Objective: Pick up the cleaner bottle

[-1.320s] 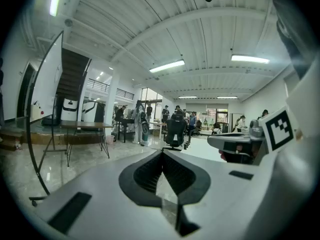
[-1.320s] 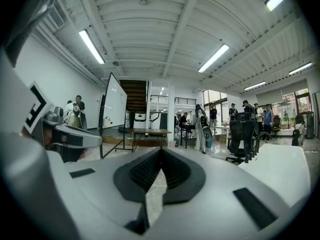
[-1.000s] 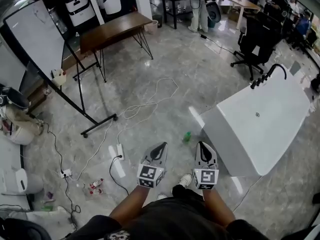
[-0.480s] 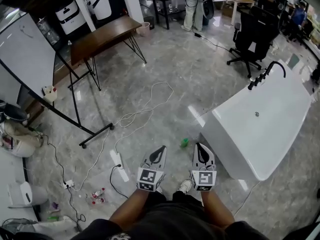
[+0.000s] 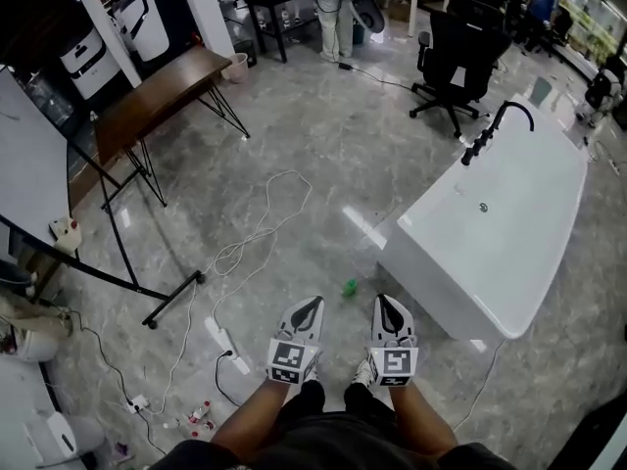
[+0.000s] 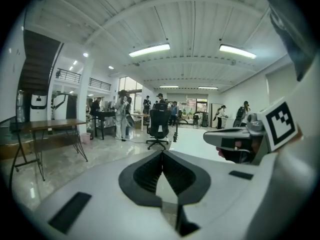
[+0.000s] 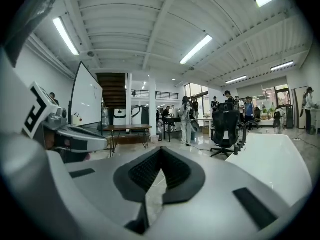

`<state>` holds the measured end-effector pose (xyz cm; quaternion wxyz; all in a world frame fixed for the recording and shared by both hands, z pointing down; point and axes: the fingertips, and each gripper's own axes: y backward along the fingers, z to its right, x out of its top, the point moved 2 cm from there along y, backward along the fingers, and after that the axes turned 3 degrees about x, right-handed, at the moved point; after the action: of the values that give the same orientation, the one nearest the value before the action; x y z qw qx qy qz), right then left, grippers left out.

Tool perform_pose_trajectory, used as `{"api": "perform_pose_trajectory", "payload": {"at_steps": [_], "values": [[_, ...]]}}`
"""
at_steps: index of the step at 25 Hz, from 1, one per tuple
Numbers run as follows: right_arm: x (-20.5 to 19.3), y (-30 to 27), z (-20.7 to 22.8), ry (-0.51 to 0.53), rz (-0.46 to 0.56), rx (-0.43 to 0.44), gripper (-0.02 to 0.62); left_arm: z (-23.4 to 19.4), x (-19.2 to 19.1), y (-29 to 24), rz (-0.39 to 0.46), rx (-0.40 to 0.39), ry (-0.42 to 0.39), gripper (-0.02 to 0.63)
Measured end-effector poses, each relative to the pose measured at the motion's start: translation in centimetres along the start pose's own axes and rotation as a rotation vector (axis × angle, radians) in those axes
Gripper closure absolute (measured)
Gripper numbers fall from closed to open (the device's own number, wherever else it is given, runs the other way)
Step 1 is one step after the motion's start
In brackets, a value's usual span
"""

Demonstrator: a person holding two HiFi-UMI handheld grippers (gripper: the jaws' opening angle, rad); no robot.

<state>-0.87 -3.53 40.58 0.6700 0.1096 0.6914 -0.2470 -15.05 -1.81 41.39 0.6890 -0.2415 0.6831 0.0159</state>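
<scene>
Left tongs [image 5: 313, 303], right tongs [image 5: 384, 301] closed — cleaner bottle [image 5: 349, 287] tiny, axis unreadable

We see a small green object [image 5: 350, 287] on the grey marble floor [image 5: 323, 164], just beyond the left gripper [image 5: 309, 306] and the right gripper [image 5: 385, 304]. It is too small for us to tell its shape. The white whiteboard on a black stand [image 5: 24, 164] at the left is cut off by the picture's edge. Tiny red-and-white items [image 5: 200, 414] near the left cables are too small to name. In each gripper view, that gripper's white body hides the near floor from us.
</scene>
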Motion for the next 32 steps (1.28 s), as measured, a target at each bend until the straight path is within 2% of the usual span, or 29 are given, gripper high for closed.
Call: {"api": "perform_pose_trajectory", "payload": {"at_steps": [5, 10, 15, 20, 26, 32], "values": [[0.9, -1.7, -1.3, 0.030, 0.009, -0.046, 0.578, -1.6, -1.4, -2.1, -0.012, -0.082, -0.005, 0.600], [-0.9, -3.4, -1.2, 0.015, 0.012, -0.098, 0.578, -2.8, -3.3, -4.9, -0.002, -0.136, -0.064, 0.600], [-6.4, -5.2, 0.4, 0.008, -0.026, -0.115, 0.578, -2.7, -7.0, -8.4, -0.006, -0.149, -0.048, 0.600], [-15.7, -8.0, 2.3, 0.032, -0.029, -0.104, 0.578, -2.7, -15.5, -13.3, 0.011, -0.138, -0.053, 0.600], [-29.9, -12.0, 3.8, 0.021, -0.016, -0.129, 0.578, -3.7, -30.5, -19.6, 0.017, -0.120, -0.084, 0.600], [-45.2, -15.0, 5.7, 0.005, -0.027, -0.147, 0.578, -4.0, -43.8, -26.5, 0.022, -0.114, -0.088, 0.600]]}}
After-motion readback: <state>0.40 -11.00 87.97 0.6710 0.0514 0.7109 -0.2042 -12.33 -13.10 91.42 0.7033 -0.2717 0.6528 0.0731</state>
